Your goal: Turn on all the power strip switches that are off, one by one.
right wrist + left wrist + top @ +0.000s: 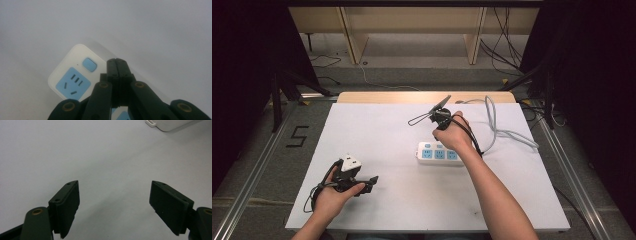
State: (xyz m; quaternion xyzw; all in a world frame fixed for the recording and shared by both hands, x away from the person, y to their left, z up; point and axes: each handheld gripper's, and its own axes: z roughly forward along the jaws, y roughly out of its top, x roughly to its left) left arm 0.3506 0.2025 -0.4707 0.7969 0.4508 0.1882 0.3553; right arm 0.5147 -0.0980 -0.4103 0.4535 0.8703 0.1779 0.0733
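Two hand-held black two-jaw grippers are working over a white-covered table (pixel 377 210), listed with what lies near them:

Item one: right gripper (pixel 117 61) is hovering over the white rectangular plastic power strip with pale blue sockets (pixel 439 153), jaws pressed together with nothing between them. In the right gripper view the jaw tips are lying over the strip's end, just beside a small rounded pale blue switch button (pixel 89 64) and a blue socket face (pixel 72 84). The strip's grey cable (pixel 498 131) is looping away beyond that hand.

Item two: left gripper (pixel 115 202) is sitting well apart from the strip, jaws spread wide over bare tabletop, gripping nothing. A corner of the white strip is showing far ahead of its jaws in the left gripper view
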